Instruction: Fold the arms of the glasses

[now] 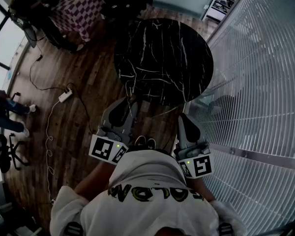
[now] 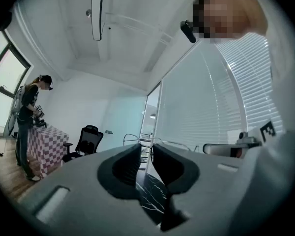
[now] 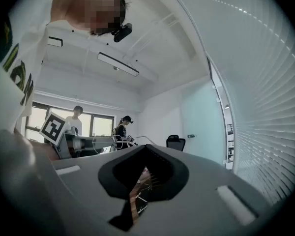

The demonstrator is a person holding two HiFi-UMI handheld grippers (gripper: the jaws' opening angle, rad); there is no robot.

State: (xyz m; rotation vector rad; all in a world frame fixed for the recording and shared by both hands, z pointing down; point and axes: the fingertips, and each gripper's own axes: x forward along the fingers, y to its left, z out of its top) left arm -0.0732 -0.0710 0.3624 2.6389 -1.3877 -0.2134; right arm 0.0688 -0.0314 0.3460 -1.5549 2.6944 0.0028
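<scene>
No glasses show in any view. I hold both grippers close to my chest, tilted up, short of a round black marble table [image 1: 162, 58]. My left gripper [image 1: 129, 102] has a narrow gap between its jaws and nothing in it. Through that gap in the left gripper view [image 2: 146, 145] a strip of the marble table [image 2: 150, 191] shows. My right gripper [image 1: 184, 116] is shut and empty; in the right gripper view [image 3: 146, 146] its jaws meet at the tips.
A glass wall with blinds [image 1: 255, 82] runs along the right. A checkered-cloth table [image 1: 78, 6] and a black office chair [image 1: 125, 1] stand beyond the marble table. A power strip with its cable [image 1: 65, 95] lies on the wooden floor. A person [image 2: 29, 117] stands far left.
</scene>
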